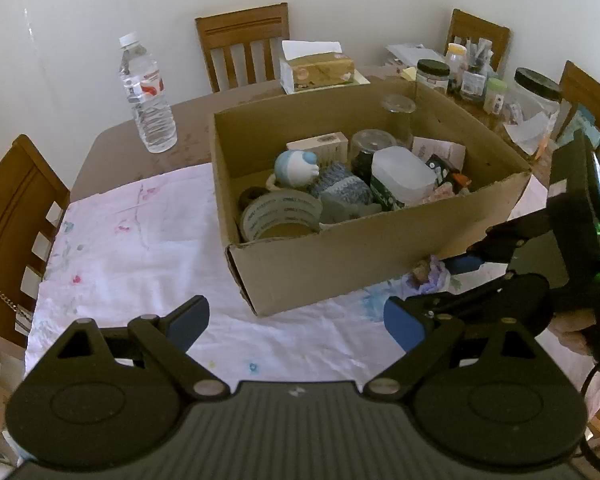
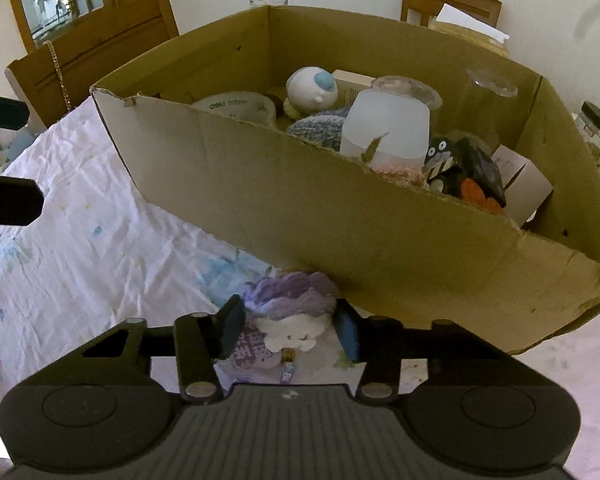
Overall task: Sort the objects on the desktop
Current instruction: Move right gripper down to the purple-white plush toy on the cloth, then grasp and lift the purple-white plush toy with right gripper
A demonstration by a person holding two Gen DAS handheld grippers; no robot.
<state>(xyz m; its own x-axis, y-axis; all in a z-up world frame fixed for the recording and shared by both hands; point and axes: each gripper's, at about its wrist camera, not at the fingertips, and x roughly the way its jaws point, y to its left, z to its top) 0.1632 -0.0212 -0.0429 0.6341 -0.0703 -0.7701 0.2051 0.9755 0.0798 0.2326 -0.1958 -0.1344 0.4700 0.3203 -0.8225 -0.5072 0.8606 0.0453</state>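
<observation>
The right gripper (image 2: 288, 330) has its jaws clamped on a small soft toy with purple yarn hair and a white body (image 2: 290, 312), which lies on the desk's pale, wrinkled, flower-printed cloth (image 2: 100, 208) right against the near wall of the open brown cardboard box (image 2: 300, 216). The left gripper (image 1: 296, 320) hangs over bare cloth with its jaws wide apart and nothing between them.

The step in hand looks like lifting the toy and dropping it into the box. To do it well, I would raise it straight up first, since the box wall stands so close that a slanted pull could snag the ragged cardboard edge. The toy is soft and squashy, so the grip may sink in; a hold across the firmer body seems safer than one on loose yarn.

Inside the box there is little free room: a roll of beige packing tape (image 1: 280, 216), a smooth white and blue round figure (image 1: 296, 164), a knitted blue-grey woolly piece (image 1: 340, 184), a frosted translucent plastic tub (image 1: 402, 176) and an upturned clear glass (image 1: 398, 110). The knitted piece makes the gentlest landing spot.
</observation>
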